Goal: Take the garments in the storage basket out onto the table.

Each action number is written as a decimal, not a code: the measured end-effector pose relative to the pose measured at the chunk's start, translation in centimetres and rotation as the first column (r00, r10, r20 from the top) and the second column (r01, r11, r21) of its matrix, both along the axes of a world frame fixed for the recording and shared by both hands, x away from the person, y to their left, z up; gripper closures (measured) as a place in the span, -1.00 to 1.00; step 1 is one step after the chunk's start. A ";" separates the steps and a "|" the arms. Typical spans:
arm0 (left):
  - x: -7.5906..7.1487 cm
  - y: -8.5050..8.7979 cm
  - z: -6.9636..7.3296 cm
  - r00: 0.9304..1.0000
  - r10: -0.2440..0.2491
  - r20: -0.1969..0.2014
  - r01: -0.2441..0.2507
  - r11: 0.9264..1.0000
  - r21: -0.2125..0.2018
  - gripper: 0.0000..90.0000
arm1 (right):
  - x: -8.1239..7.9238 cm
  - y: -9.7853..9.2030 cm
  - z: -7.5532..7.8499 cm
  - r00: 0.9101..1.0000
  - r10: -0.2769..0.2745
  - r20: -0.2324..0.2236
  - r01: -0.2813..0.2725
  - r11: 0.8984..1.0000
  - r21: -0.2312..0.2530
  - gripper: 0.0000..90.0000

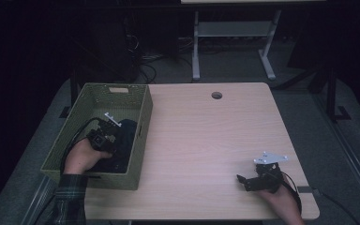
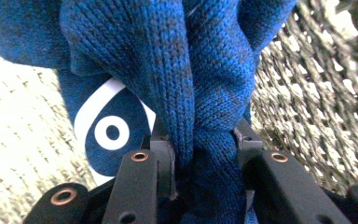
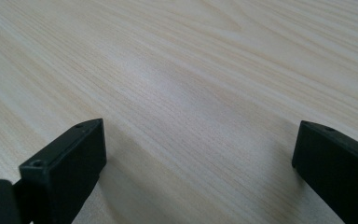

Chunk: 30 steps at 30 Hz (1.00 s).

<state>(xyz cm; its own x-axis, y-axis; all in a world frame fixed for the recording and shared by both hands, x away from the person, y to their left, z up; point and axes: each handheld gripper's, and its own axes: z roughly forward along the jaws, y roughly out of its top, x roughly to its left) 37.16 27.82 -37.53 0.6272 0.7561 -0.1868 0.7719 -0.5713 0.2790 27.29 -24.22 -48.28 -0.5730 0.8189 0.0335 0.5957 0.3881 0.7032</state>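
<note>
1. the left gripper point(image 1: 107, 133) is down inside the green woven basket point(image 1: 142, 123), its jaws pinched on a bunched fold of the blue knit garment point(image 2: 186, 79), likely to lift it out.
2. the garment lies in the basket, a white ring print point(image 2: 112, 132) showing beside the fold.
3. the right gripper point(image 1: 249, 182) rests low on the wooden table point(image 1: 206, 136), jaws wide apart and holding nothing, probably waiting.
4. the basket walls stand close around the left hand point(image 1: 82, 157); straight up looks like the clear way out, with bare tabletop to the right.
</note>
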 end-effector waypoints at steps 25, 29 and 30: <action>0.0 1.1 5.5 0.998 0.025 0.058 -0.026 0.999 0.020 0.53 | 0.0 0.0 0.0 1.000 0.001 0.000 -0.001 1.000 -0.001 -0.94; 0.0 1.3 6.5 0.997 0.028 0.065 -0.029 0.999 0.020 0.53 | 0.0 0.0 0.0 1.000 0.001 0.000 -0.001 1.000 -0.001 -0.94; 0.0 1.3 6.8 0.997 0.027 0.070 -0.029 0.999 0.023 0.53 | 0.0 0.0 0.0 1.000 0.000 0.000 0.000 1.000 0.000 -0.94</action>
